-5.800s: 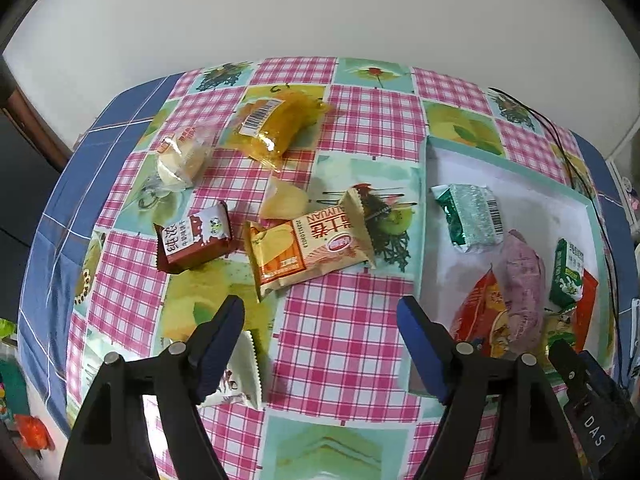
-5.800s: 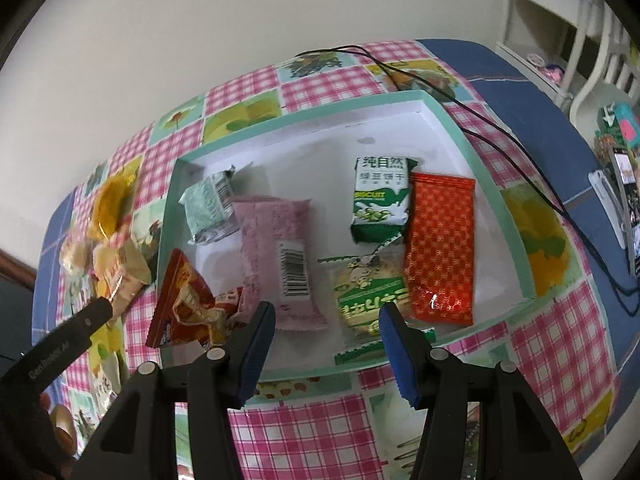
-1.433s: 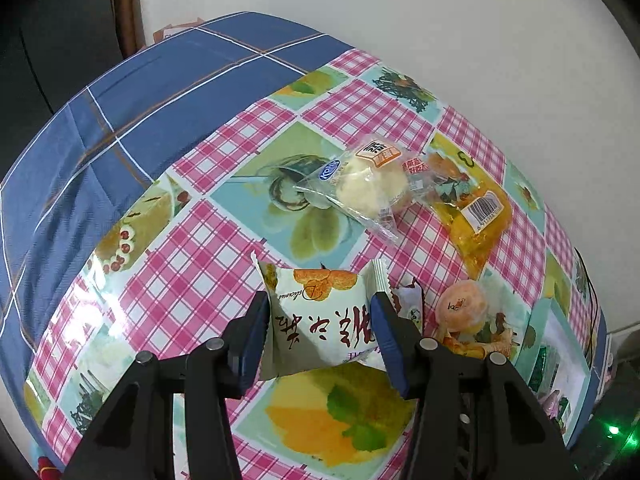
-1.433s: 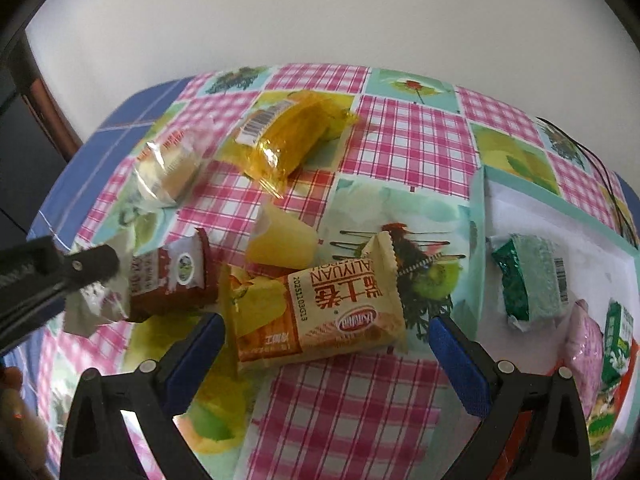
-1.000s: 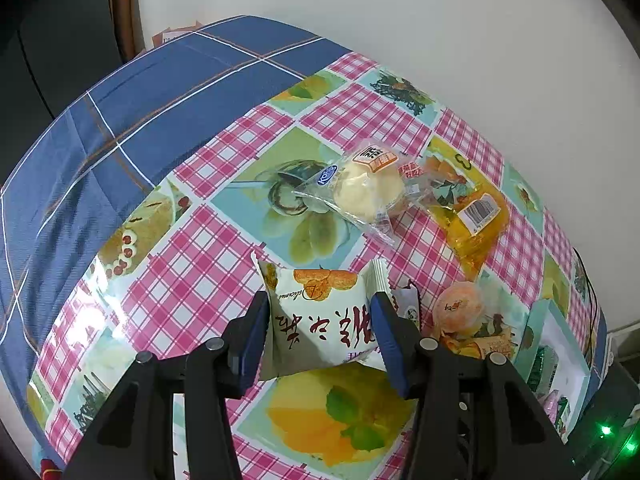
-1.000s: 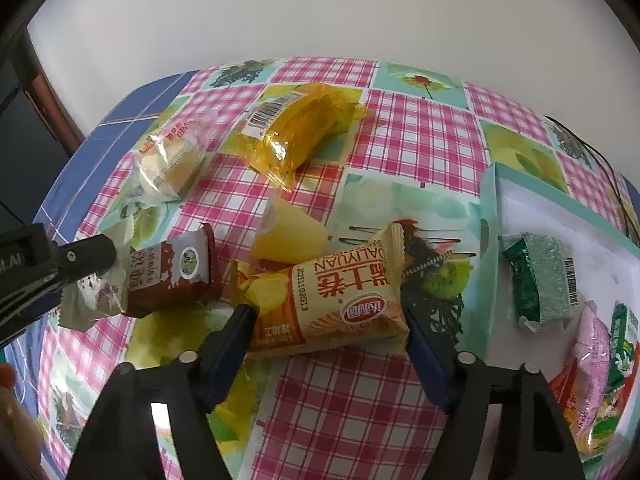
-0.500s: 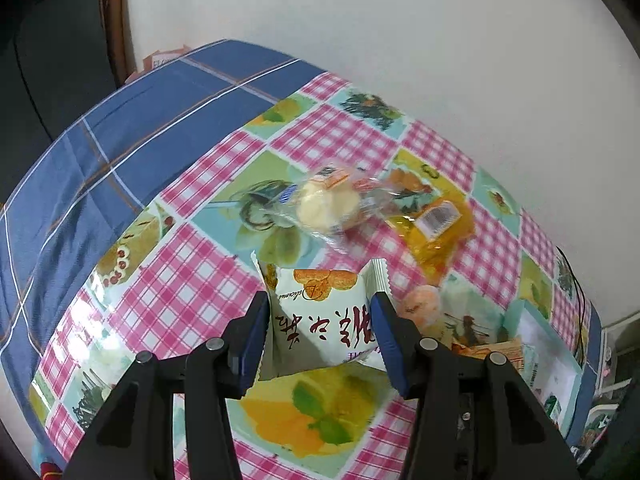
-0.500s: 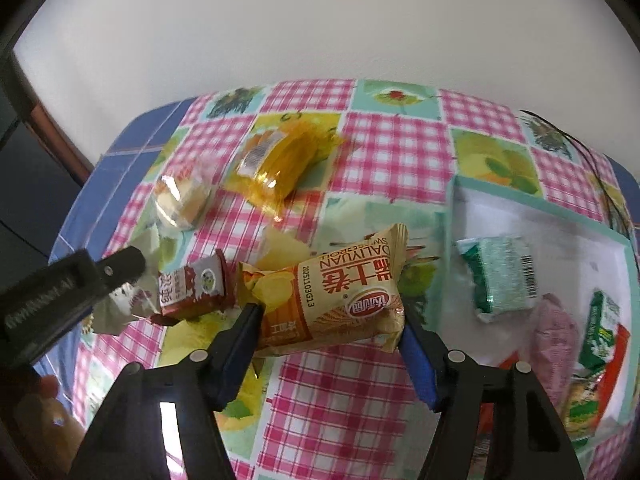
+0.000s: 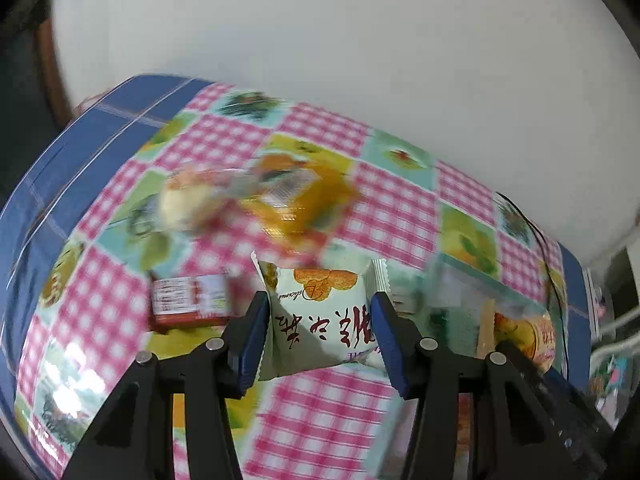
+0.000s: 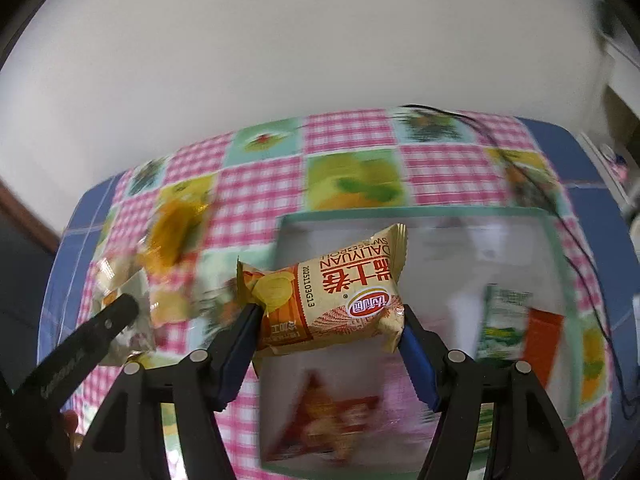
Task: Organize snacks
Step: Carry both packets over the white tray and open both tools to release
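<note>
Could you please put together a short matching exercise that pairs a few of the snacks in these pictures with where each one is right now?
Things:
1. white packet with orange biscuits printed on it
2. orange Swiss roll packet
3. brown and red carton
4. green and white packet

Places:
A. lying in the white tray
B. clamped in the right gripper
C. lying on the checked tablecloth
D. clamped in the left gripper

Pairs: 1-D, 2-B, 3-C, 4-A
</note>
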